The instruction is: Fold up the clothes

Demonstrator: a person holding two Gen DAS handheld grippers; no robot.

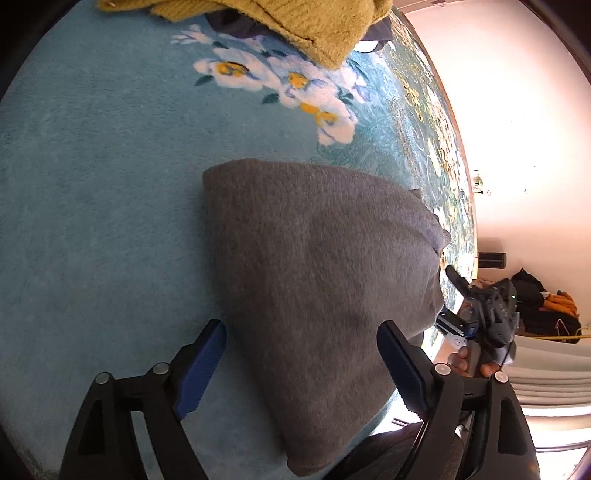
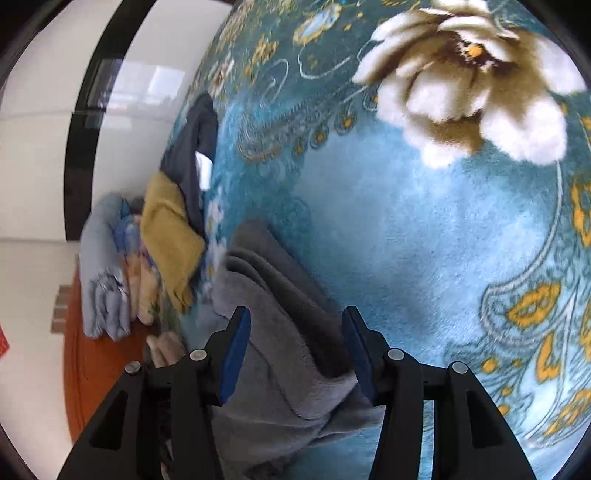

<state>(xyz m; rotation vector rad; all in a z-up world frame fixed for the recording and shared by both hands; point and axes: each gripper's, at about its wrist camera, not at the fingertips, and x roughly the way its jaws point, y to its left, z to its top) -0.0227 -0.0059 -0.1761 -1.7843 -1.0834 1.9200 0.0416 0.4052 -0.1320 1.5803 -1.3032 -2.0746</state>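
lying folded on the teal floral plush blanket [image 1: 92, 221], the grey fleece garment [image 1: 317, 295] sits between the spread fingers of both the left gripper [image 1: 301, 363] and right gripper [image 2: 295, 350], neither pinching it.

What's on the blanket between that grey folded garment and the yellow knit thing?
In the left wrist view, only the blue blanket and its printed white flowers lie between the grey garment and the yellow knit.

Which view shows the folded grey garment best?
The left wrist view: the grey garment lies nearly whole on the teal blanket, its flat top and edges clear. The right wrist view shows only its stacked folded layers edge-on, partly hidden by the open right gripper.
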